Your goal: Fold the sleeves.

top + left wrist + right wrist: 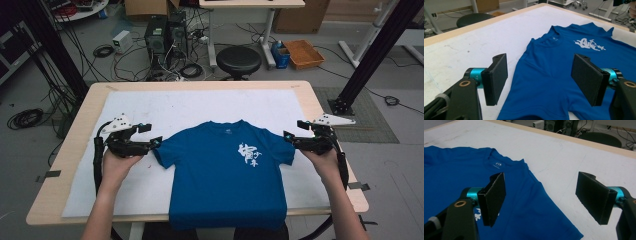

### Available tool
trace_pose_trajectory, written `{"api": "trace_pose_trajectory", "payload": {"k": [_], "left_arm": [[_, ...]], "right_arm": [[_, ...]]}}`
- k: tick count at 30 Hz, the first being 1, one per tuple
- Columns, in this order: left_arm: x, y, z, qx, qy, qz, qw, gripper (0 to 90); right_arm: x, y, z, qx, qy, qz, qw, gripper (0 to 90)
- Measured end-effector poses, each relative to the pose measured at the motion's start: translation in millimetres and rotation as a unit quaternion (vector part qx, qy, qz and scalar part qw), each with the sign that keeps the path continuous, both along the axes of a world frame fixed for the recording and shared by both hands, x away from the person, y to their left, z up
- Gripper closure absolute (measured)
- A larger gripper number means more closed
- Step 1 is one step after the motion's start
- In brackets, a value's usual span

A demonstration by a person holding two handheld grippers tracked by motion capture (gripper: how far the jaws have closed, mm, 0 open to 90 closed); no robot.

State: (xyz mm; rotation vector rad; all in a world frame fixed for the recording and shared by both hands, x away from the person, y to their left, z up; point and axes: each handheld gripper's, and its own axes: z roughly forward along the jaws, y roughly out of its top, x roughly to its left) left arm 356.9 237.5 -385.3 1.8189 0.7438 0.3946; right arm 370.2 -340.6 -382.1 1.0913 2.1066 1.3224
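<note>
A blue T-shirt [225,175] with a white print on its chest lies flat and face up on the white mat [150,107], its hem hanging over the table's near edge. My left gripper [154,142] hovers at the shirt's left sleeve, jaws open. In the left gripper view the shirt [564,62] lies below and between the open left gripper [540,75]. My right gripper [288,136] is at the right sleeve, also open. The right gripper [544,195] straddles the edge of the shirt [454,167] there, with nothing pinched.
The mat covers most of a light wooden table [80,120]. Beyond the table's far edge stand a black stool [238,61], computer towers [165,32] with tangled cables, and an orange tray [303,53]. Black frame posts [370,60] rise at both sides.
</note>
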Motion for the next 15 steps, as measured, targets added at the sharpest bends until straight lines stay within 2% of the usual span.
{"api": "trace_pose_trajectory", "payload": {"k": [4,6,15], "left_arm": [[0.6,0.2,-1.8,0.002,0.005,0.0,1.0,29.8],[0.6,3.1,-6.1,-0.006,0.01,0.007,0.9999,31.1],[2.4,16.6,-17.2,0.004,0.026,0.035,0.999,33.4]], "right_arm": [[0.0,-0.5,-0.2,-0.001,-0.001,-0.004,1.0,24.1],[0.4,-0.4,-0.4,-0.001,-0.003,-0.003,1.0,24.1],[1.9,-0.3,-1.0,-0.003,-0.003,-0.005,1.0,24.1]]}}
